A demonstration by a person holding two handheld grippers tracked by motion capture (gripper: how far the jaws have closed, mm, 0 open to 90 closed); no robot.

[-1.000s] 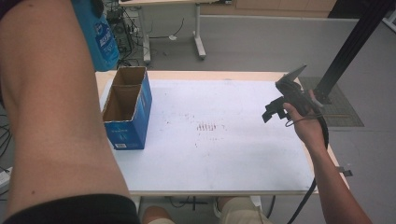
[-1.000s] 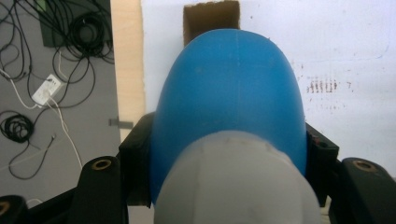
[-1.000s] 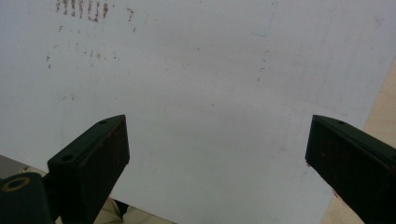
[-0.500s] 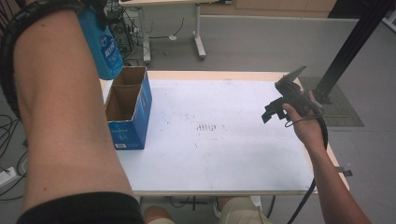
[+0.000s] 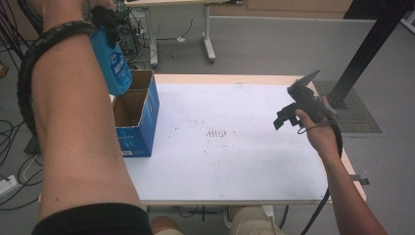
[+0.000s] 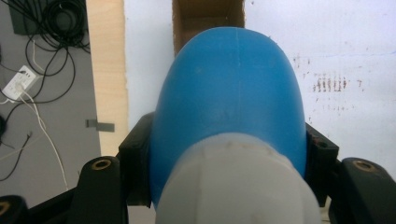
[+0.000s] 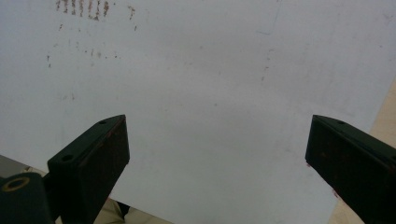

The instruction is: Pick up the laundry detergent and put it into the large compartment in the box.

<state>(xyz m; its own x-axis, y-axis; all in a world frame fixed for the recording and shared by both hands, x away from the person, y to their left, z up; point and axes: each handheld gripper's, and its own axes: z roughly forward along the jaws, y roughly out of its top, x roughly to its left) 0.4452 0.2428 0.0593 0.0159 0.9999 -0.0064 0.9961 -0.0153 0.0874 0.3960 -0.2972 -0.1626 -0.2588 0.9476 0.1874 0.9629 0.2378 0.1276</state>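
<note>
Blue plastic bottle (image 5: pixel 113 61) with a white cap sits clamped in the left hand-held gripper (image 5: pixel 105 22), hanging above the open blue cardboard box (image 5: pixel 137 115) at the white desk's (image 5: pixel 235 161) left edge, while the right hand-held gripper (image 5: pixel 288 115), jaws wide and empty, hovers over the desk's right edge.

The bottle (image 5: pixel 113 63) is bright blue with white lettering on its side and a pale, whitish base (image 6: pixel 233 182), and the box (image 5: pixel 139 117) is blue outside with white print and plain brown cardboard inside. The table (image 5: pixel 244 161) has a white top speckled with small reddish-brown marks near its middle, edged in light wood. Both tools, the left tool (image 6: pixel 229 154) and the right tool (image 7: pixel 217 154), have black jaws, with brass-coloured screw rings on them.
</note>
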